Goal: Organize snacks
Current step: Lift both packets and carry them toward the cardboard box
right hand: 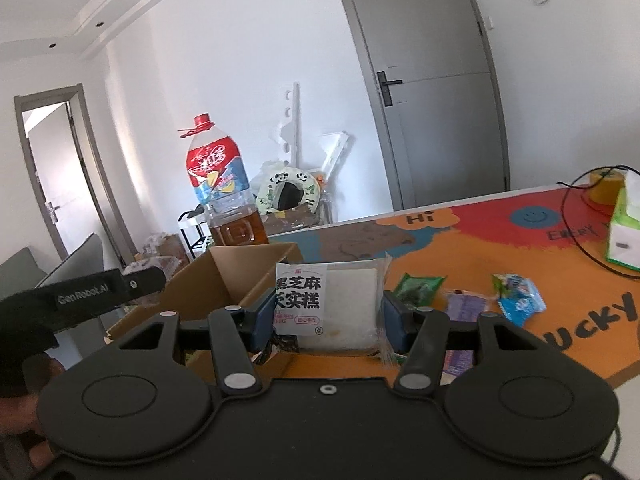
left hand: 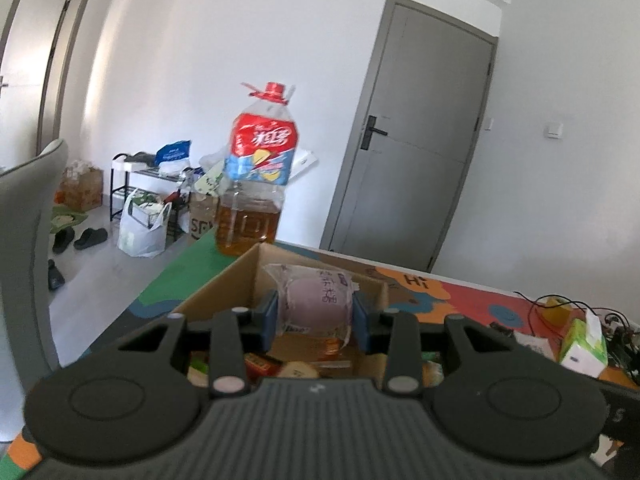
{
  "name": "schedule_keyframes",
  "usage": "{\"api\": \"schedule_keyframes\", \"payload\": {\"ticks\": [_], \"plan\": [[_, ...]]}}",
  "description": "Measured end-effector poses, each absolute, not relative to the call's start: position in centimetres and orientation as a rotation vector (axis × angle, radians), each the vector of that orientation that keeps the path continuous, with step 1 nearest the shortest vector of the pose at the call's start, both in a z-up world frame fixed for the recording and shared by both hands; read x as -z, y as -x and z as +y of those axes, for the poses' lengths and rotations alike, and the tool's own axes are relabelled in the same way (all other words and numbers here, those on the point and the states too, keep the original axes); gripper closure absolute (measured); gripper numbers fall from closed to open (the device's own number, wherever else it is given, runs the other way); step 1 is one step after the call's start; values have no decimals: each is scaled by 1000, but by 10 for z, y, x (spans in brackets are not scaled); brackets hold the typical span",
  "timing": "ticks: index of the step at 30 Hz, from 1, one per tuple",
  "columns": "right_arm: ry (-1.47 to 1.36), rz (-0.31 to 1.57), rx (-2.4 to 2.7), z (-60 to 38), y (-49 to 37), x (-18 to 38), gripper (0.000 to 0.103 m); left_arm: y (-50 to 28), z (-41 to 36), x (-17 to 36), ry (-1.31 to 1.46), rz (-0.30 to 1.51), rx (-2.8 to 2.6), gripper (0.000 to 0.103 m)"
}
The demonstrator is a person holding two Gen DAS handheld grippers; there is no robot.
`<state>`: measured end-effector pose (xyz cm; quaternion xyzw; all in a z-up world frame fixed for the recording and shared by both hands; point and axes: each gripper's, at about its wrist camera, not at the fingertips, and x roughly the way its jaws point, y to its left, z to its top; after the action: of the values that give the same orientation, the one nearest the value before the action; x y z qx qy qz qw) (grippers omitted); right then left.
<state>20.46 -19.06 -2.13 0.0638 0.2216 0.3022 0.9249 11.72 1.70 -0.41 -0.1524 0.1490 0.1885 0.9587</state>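
My left gripper point(left hand: 314, 316) is shut on a clear packet with a pale pink round cake point(left hand: 316, 300), held above the open cardboard box point(left hand: 224, 284). Several snacks lie in the bottom of the box. In the right wrist view my right gripper point(right hand: 328, 312) is shut on a white packet of sesame cake with black lettering point(right hand: 328, 304), beside the same cardboard box point(right hand: 200, 280). A green packet point(right hand: 416, 286), a purple packet point(right hand: 466, 304) and a blue packet point(right hand: 518, 294) lie loose on the colourful table mat point(right hand: 480, 232). The left gripper's black body point(right hand: 80, 296) shows at the left edge.
A large oil bottle with a red cap point(left hand: 256, 172) stands on the table behind the box. A green tissue box point(left hand: 582, 344) and black cables point(left hand: 560, 304) sit at the right. A grey chair point(left hand: 24, 240) is at the left, a closed grey door point(left hand: 416, 140) behind.
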Motion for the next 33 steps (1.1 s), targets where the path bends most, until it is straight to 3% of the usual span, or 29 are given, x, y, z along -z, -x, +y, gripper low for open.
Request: {"api": "schedule_keyframes", "payload": {"ticks": [12,17,33], "plan": [[-85,451,-640,-151,-206,13,49,-131,55,17,352,350,-387,65],[-70,445,-642,-140,-205,9,49,-131,59,12,335,332,-378,55],[-48,435,-715,-87,-204,-7,49,-101,96,-1,379,308,-414,54]]}}
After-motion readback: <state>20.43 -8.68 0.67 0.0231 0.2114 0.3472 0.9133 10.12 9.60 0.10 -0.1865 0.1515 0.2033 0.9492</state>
